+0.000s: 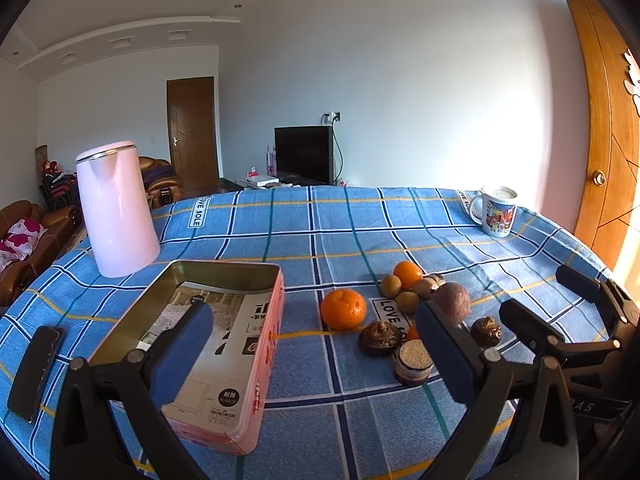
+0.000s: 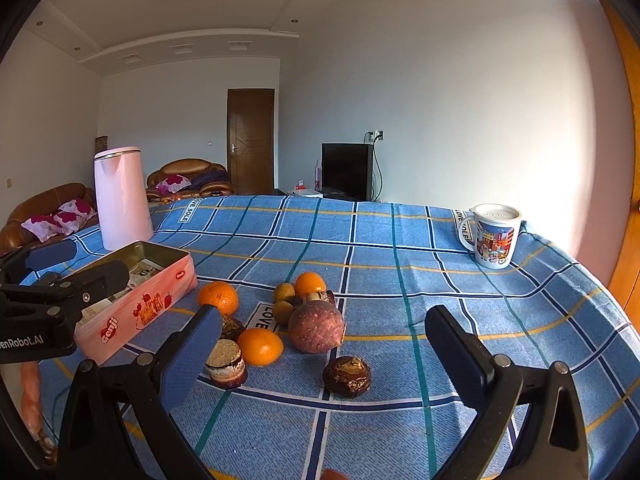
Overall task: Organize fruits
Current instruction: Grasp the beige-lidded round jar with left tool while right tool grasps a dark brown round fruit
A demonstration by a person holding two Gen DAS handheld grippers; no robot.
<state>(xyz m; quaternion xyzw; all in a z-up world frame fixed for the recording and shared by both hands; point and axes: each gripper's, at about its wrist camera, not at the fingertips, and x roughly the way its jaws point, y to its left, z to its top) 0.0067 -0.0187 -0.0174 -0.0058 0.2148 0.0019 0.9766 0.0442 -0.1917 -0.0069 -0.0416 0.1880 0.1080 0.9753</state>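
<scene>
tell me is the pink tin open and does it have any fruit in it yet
Open, no lid on it. The pink tin holds only printed paper; the orange and other fruit lie on the tablecloth.

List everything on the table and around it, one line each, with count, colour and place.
tin box: one, pink, open, on the left of the table
kettle: one, pale pink, behind the tin box
phone: one, black, at the table's left edge
mug: one, white with a colourful print, far right corner
oranges: three, orange, in the fruit cluster at mid-table
small greenish-brown fruits: three, at the back of the cluster
large reddish-purple fruit: one, at the middle of the cluster
dark brown items: about four, around the cluster's near side
tablecloth: one, blue plaid, covering the table
television: one, black, by the far wall
left hand-held gripper: open, empty
right hand-held gripper: open, empty
</scene>
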